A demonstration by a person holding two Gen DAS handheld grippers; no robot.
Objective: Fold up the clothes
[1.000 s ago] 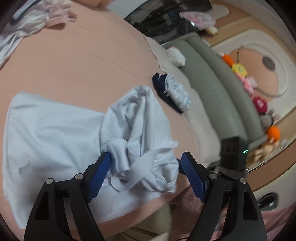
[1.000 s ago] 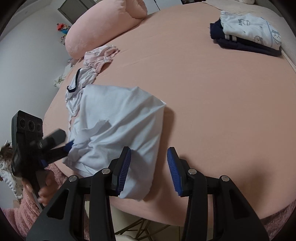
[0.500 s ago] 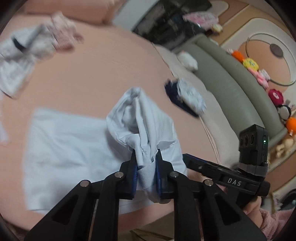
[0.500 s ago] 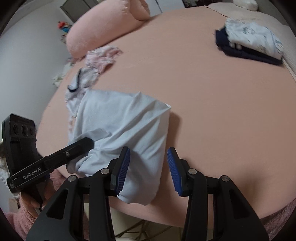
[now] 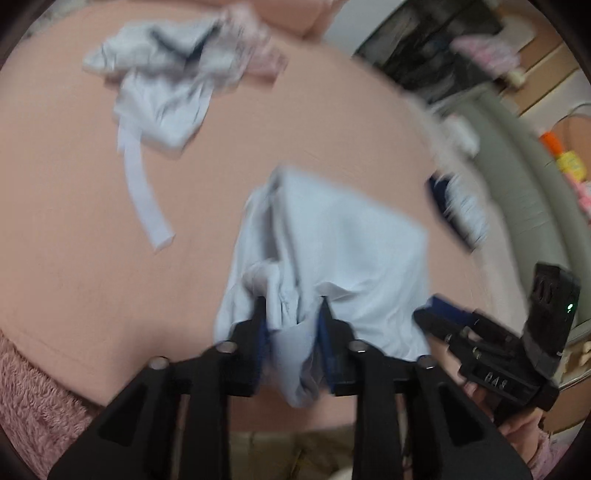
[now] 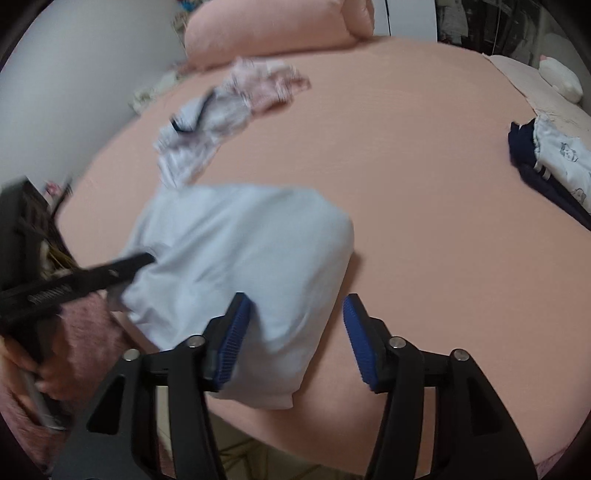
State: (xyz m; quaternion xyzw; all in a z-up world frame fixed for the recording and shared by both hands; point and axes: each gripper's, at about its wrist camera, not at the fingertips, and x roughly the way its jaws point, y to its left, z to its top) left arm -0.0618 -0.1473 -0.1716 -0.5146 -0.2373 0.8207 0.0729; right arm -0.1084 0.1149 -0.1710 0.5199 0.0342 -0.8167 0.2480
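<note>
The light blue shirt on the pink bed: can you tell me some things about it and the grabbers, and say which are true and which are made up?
1. The left gripper is shut on the light blue shirt. True.
2. The right gripper squeezes the shirt too. False: its jaws are open.
3. The folded clothes sit on the bed. True.
4. The bed sheet is green. False: it is pink.
5. The pink pillow lies on the shirt. False: it sits far behind.

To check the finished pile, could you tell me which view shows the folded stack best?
The right wrist view: the folded stack is fairly sharp at the bed's right edge, though partly cropped. The left wrist view shows it whole but motion-blurred.
</note>
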